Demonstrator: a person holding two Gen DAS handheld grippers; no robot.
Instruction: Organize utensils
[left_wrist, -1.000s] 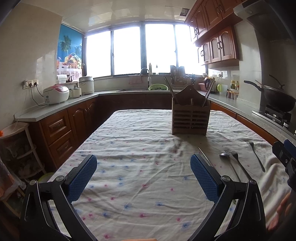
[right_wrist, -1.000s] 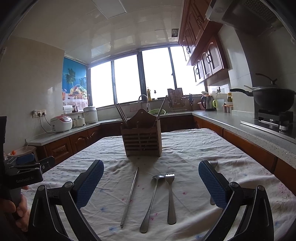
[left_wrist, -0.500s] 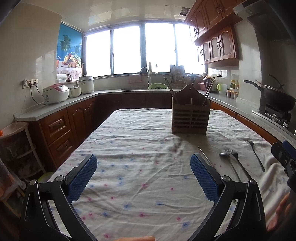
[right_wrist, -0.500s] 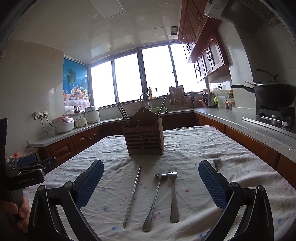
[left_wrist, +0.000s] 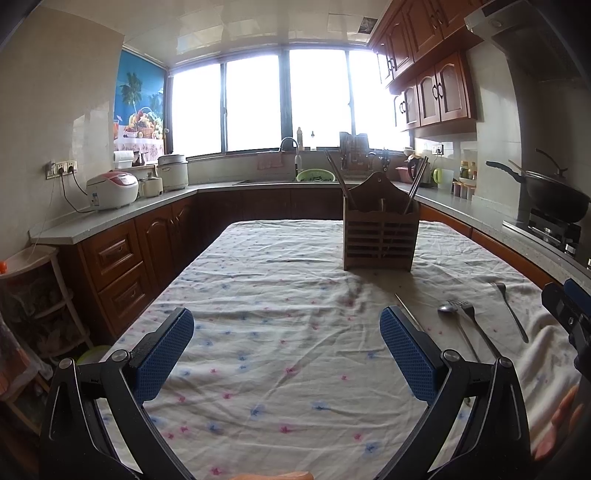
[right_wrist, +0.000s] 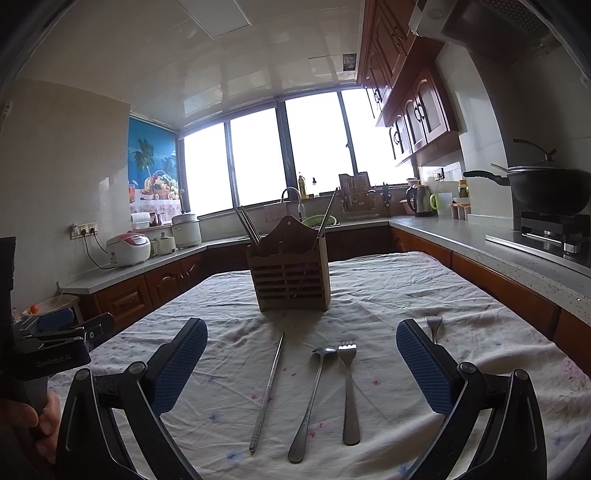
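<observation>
Blue ribbed pads frame both of my views. My left gripper (left_wrist: 286, 354) hovers level above the flowered cloth on the bench (left_wrist: 280, 295), pointed down its length toward the window, jaws spread wide with nothing between them and touching nothing. My right gripper (right_wrist: 301, 363) sits low over the near end of the bench, also aimed at the window, jaws just as widely spread and empty. From the right wrist view I can see the person's hand (right_wrist: 35, 417) wrapped around the handle of the left unit at the left edge of the picture.

Between and just beyond the right pads lie three loose utensils, side by side and roughly parallel, their working ends toward the window: a metal chopstick (right_wrist: 267, 391) on the left, a spoon (right_wrist: 312, 398) in the middle, and a fork (right_wrist: 349, 391) on the right, the spoon bowl near the fork's tines. A second fork (right_wrist: 433, 326) lies further right, mostly hidden behind the right pad.

Beyond them, near the middle of the bench, stands a slatted wooden utensil holder (right_wrist: 290, 280), upright, with chopsticks (right_wrist: 245, 225) leaning out of its left compartment and more leaning from its right side. In the left wrist view the same loose utensils lie off to the right of that gripper.
</observation>
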